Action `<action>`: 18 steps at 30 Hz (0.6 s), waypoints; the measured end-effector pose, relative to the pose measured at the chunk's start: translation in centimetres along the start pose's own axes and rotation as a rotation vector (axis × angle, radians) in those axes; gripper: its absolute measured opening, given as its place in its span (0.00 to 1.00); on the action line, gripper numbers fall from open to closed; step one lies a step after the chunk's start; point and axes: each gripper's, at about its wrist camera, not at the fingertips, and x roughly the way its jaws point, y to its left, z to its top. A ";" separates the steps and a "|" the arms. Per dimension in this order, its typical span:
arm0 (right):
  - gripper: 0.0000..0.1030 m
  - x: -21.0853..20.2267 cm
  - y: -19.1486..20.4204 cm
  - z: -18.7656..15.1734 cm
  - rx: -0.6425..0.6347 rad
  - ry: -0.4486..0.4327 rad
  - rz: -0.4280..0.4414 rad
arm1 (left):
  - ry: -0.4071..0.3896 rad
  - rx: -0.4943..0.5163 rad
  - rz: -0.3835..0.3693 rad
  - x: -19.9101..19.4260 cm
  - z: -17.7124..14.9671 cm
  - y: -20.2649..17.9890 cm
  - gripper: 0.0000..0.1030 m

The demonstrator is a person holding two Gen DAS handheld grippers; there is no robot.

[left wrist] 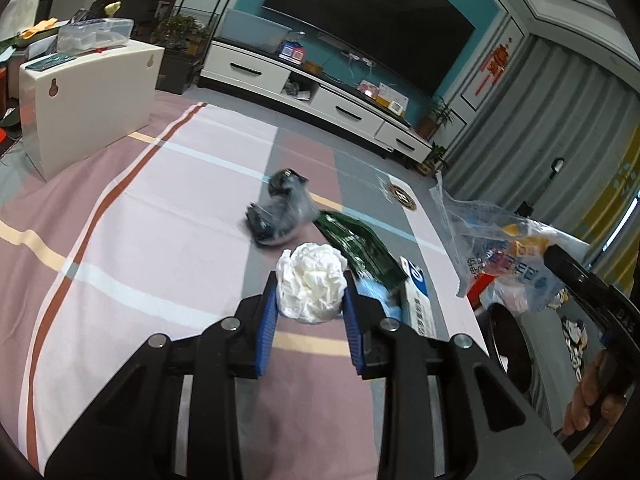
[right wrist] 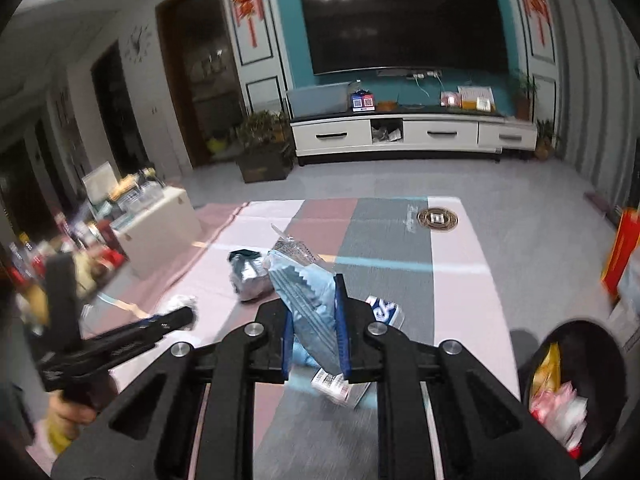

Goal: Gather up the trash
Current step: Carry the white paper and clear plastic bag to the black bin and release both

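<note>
My left gripper (left wrist: 310, 300) is shut on a crumpled white paper ball (left wrist: 312, 284), held just above the striped cloth (left wrist: 160, 220). Ahead of it lie a crumpled grey plastic wrapper (left wrist: 280, 212), a dark green wrapper (left wrist: 356, 248) and a white and blue box (left wrist: 418, 296). My right gripper (right wrist: 314, 320) is shut on a light blue plastic bag (right wrist: 308, 300) and holds it up in the air over the box (right wrist: 384, 308). The same bag (left wrist: 508, 256) shows at the right of the left wrist view. A black bin (right wrist: 576, 326) with trash inside stands at the lower right.
A white cabinet (left wrist: 92, 100) loaded with clutter stands at the cloth's far left corner. A white TV stand (right wrist: 412, 136) and potted plants (right wrist: 264, 148) line the far wall. A hand (left wrist: 592, 400) grips the right tool near the bin (left wrist: 516, 348).
</note>
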 end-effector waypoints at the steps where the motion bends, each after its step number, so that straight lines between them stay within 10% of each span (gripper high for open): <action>1: 0.18 -0.8 -0.3 -0.4 0.016 -0.001 0.008 | 0.003 0.009 -0.003 -0.2 -0.1 -0.3 0.29; 18: 0.18 -10.5 -6.6 -5.2 0.161 -0.058 -0.050 | 0.125 0.166 -0.097 -3.5 -5.3 -9.5 0.29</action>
